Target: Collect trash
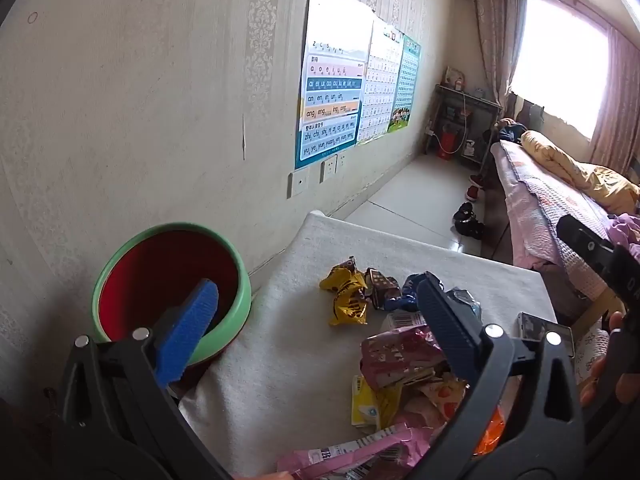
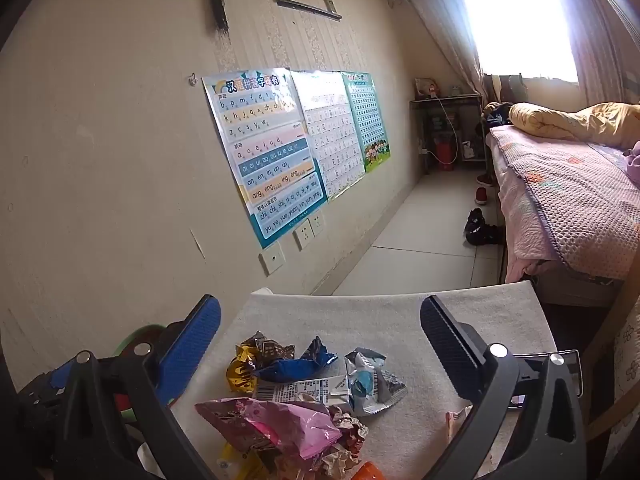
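Crumpled snack wrappers lie in a heap on a table covered with a white cloth (image 1: 304, 320): a yellow wrapper (image 1: 347, 300), a pink bag (image 1: 400, 356) and a blue wrapper (image 2: 292, 366) among them. A green bin with a red inside (image 1: 168, 288) stands left of the table by the wall. My left gripper (image 1: 320, 312) is open and empty above the table's left part, its left finger over the bin. My right gripper (image 2: 320, 332) is open and empty above the heap. The pink bag (image 2: 276, 424) shows below it. The right gripper's body shows in the left wrist view (image 1: 600, 256).
A phone (image 1: 544, 330) lies at the table's right edge. A bed with a pink cover (image 2: 560, 192) is on the right, shoes (image 2: 480, 228) on the tiled floor beside it. Posters (image 2: 272, 152) hang on the left wall. A shelf (image 2: 448, 132) stands at the far end.
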`<act>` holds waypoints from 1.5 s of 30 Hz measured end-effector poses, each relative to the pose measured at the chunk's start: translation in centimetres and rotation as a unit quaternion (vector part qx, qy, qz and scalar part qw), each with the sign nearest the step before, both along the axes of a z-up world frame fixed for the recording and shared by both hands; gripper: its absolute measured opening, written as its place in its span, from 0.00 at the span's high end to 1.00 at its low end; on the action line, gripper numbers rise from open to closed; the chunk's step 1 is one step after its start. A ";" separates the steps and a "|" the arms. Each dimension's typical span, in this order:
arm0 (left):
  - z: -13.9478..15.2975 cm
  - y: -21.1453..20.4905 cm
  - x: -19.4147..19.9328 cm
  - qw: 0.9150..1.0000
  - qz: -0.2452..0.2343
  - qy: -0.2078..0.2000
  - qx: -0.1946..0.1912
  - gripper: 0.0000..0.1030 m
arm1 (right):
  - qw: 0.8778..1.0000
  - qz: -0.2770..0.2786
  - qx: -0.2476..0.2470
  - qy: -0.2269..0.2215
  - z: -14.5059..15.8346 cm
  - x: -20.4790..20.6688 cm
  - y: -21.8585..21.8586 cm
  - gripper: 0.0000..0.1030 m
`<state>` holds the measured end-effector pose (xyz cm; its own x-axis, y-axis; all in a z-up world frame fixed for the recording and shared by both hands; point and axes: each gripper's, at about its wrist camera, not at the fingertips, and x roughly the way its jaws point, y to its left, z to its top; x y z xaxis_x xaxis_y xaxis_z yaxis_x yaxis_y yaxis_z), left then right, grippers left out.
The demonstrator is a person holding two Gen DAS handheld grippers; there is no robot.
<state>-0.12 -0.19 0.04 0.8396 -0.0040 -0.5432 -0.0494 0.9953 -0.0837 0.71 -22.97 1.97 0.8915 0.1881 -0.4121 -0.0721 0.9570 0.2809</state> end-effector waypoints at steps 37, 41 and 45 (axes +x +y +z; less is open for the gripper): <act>-1.5 0.4 0.2 0.999 0.006 0.040 -0.011 0.05 | 1.000 0.010 -0.012 0.022 -0.8 0.3 0.1 0.07; -1.4 0.4 0.3 0.999 0.005 0.040 -0.011 0.05 | 1.000 0.008 -0.012 0.024 -0.8 0.5 0.0 0.07; -1.3 0.4 0.3 0.999 0.004 0.041 -0.012 0.05 | 1.000 0.008 -0.011 0.027 -0.9 0.5 0.0 0.07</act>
